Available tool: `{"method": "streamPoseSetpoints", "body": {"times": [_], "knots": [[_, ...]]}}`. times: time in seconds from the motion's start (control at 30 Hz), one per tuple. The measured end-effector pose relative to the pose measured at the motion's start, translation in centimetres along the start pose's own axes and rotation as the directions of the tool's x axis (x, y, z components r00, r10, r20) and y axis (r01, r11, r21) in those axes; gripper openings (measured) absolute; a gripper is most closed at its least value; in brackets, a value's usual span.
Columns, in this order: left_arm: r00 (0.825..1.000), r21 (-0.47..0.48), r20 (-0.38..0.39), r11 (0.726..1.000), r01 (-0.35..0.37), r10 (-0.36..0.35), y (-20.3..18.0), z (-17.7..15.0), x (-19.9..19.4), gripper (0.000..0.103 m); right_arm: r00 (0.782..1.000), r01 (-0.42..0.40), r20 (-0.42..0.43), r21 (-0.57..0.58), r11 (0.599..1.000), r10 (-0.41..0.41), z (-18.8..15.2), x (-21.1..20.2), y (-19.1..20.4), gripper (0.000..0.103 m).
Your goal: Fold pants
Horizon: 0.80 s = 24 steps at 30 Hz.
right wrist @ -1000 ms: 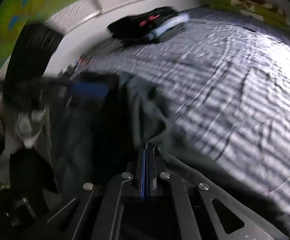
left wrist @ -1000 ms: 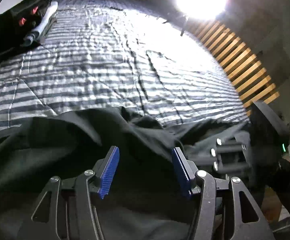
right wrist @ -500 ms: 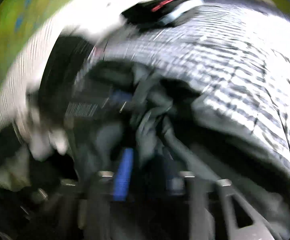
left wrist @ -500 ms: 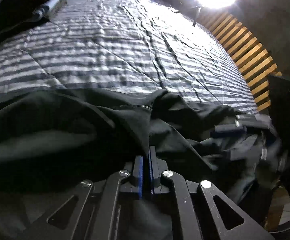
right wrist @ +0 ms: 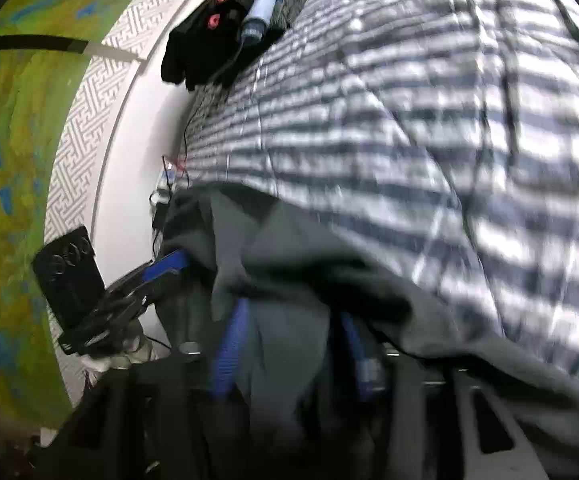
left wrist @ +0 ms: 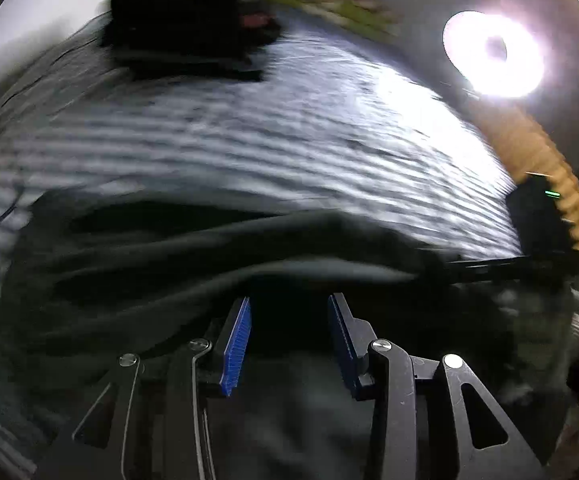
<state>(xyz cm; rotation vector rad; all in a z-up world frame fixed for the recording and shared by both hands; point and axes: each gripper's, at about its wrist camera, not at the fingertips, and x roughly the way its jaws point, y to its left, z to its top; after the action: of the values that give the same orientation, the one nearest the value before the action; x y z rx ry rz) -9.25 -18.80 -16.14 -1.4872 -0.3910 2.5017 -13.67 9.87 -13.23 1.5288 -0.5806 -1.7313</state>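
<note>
lying bunched in the lower half of both views, the dark pants (left wrist: 193, 248) sit in a rumpled heap at the near edge of the striped bedspread (left wrist: 249, 148), nowhere near a flat fold. left gripper (left wrist: 289, 340) at bottom centre of its view: jaws apart and opening, blue pads clear of the cloth, dark fabric below and beyond them but nothing pinched. right gripper (right wrist: 293, 356) at bottom centre of its view: jaws closing, a hanging fold of grey-black cloth between the blue pads, but blur hides whether the pads press on it yet, so i cannot tell if it is gripped. the left gripper also shows at mid left of the right view, beside the pants' edge. outward: a black bag (right wrist: 205, 40) with red marks lies at the upper left of the right view, well apart from the pants; a bright lamp (left wrist: 493, 54) glares at upper right of the left view. judgement: early stage, looks like re-gripping to spread the garment; flattening, aligning the legs and every fold all seem left to do.
</note>
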Motion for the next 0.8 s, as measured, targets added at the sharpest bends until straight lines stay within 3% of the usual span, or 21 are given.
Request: {"method": "streamPoseSetpoints", "body": {"times": [0.03,0.07,0.13,0.2,0.3,0.37,0.47,0.6,0.7,0.8], "knots": [[1.0,-0.02,-0.017,0.999,-0.027,0.026,1.4,-0.3,0.5,0.042,0.999,0.027,0.02,-0.024,0.999,-0.026,0.6,-0.6,0.6,0.005],[0.999,-0.025,-0.031,0.999,-0.039,0.038,2.2,-0.4,0.7,0.041,0.995,0.081,0.066,-0.064,0.995,-0.077,1.4,-1.8,1.5,0.003],[1.0,-0.004,-0.002,1.0,-0.029,0.029,2.8,-1.1,0.8,0.039,0.98,0.157,0.14,-0.107,0.982,-0.142,2.8,-4.1,2.3,0.003],[0.999,0.02,-0.004,0.999,-0.045,0.045,2.7,-1.2,0.8,0.039,0.957,0.213,0.212,-0.048,0.976,-0.199,5.2,-6.1,1.4,0.003],[0.999,0.012,-0.002,0.999,-0.032,0.032,3.1,-1.2,0.6,0.039,0.888,0.422,0.214,-0.024,0.906,-0.407,8.1,-6.4,-0.1,0.003],[0.999,0.006,0.026,0.999,-0.044,0.044,2.8,-1.4,0.0,0.039,0.888,0.411,0.22,0.014,0.911,-0.404,8.2,-7.9,-0.5,0.006],[0.997,0.022,0.069,0.999,-0.048,0.047,2.0,-1.0,-0.9,0.039,0.903,0.377,0.246,-0.056,0.924,-0.353,5.5,-10.3,1.5,0.006],[0.997,0.108,0.082,0.994,-0.014,0.005,-1.5,-0.9,-2.2,0.04,0.894,0.404,0.268,-0.139,0.904,-0.359,-0.8,-14.6,4.0,0.007],[0.996,0.203,0.063,0.978,0.046,-0.06,-6.2,-0.7,-2.3,0.045,0.847,0.453,0.351,-0.085,0.887,-0.399,-6.1,-20.9,3.4,0.017],[0.995,0.298,0.034,0.951,0.08,-0.094,-11.8,0.5,-1.2,0.051,0.758,0.531,0.415,0.055,0.846,-0.503,-11.6,-28.1,0.2,0.024]]}}
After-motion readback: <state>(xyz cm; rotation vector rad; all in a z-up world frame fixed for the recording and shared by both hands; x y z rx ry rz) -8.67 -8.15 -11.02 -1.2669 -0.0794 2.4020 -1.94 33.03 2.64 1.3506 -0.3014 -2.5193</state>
